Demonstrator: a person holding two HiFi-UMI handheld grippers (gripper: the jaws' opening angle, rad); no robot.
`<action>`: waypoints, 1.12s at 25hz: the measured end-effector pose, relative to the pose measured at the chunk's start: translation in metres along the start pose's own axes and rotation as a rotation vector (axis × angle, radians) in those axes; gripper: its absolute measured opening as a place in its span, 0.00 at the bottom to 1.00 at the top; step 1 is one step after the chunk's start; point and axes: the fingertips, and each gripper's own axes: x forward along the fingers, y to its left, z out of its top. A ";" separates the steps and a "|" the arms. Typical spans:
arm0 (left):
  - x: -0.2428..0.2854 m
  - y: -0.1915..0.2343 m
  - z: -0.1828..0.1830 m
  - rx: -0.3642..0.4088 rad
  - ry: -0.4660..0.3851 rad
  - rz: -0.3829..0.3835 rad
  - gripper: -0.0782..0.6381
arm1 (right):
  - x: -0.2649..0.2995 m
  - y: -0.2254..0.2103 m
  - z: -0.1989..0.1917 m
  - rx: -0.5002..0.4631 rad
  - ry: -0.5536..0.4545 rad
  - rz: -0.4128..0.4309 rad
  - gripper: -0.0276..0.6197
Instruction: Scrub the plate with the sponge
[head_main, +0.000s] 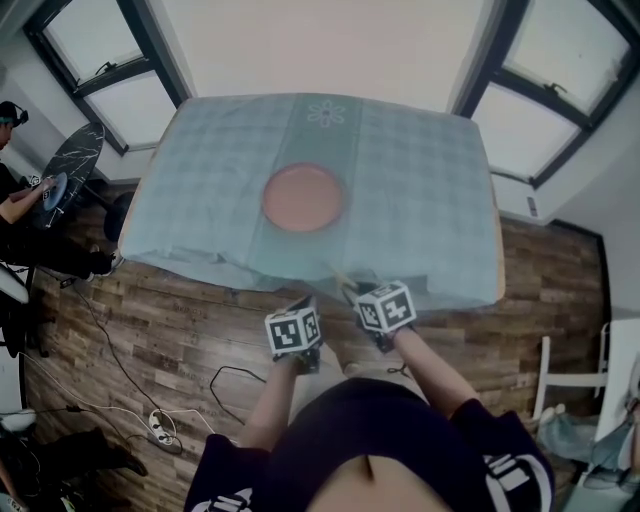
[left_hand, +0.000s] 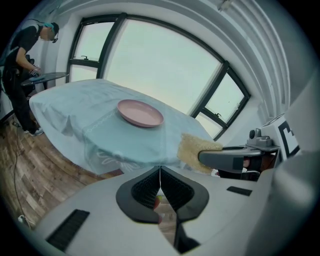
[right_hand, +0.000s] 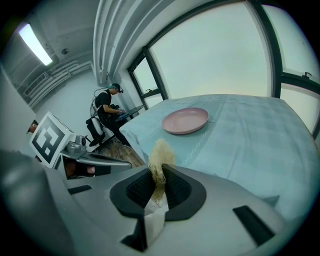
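A pink plate (head_main: 302, 197) lies near the middle of the table, also seen as the plate (left_hand: 140, 113) and the plate (right_hand: 185, 120) from the gripper views. My right gripper (right_hand: 159, 183) is shut on a pale yellow fibrous sponge (right_hand: 160, 159), which sticks up between its jaws. From the left gripper view the sponge (left_hand: 192, 149) pokes out of the right gripper. My left gripper (left_hand: 160, 187) is shut with nothing between its jaws. Both grippers, left gripper (head_main: 298, 316) and right gripper (head_main: 352, 294), hang at the table's near edge, well short of the plate.
A light blue checked cloth covers the table (head_main: 420, 190). Wooden floor with cables and a power strip (head_main: 160, 428) lies below. A person (head_main: 20, 200) works at a dark round table (head_main: 70, 165) at far left. A white rack (head_main: 580, 370) stands at right.
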 end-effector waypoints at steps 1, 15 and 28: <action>-0.002 -0.003 -0.005 -0.001 -0.001 0.005 0.13 | -0.003 0.001 -0.005 -0.002 -0.002 0.004 0.10; -0.022 -0.028 -0.060 -0.030 -0.023 0.033 0.13 | -0.034 0.018 -0.047 -0.048 -0.036 0.048 0.10; -0.030 -0.027 -0.072 -0.067 -0.040 0.037 0.13 | -0.039 0.024 -0.062 -0.071 -0.030 0.055 0.10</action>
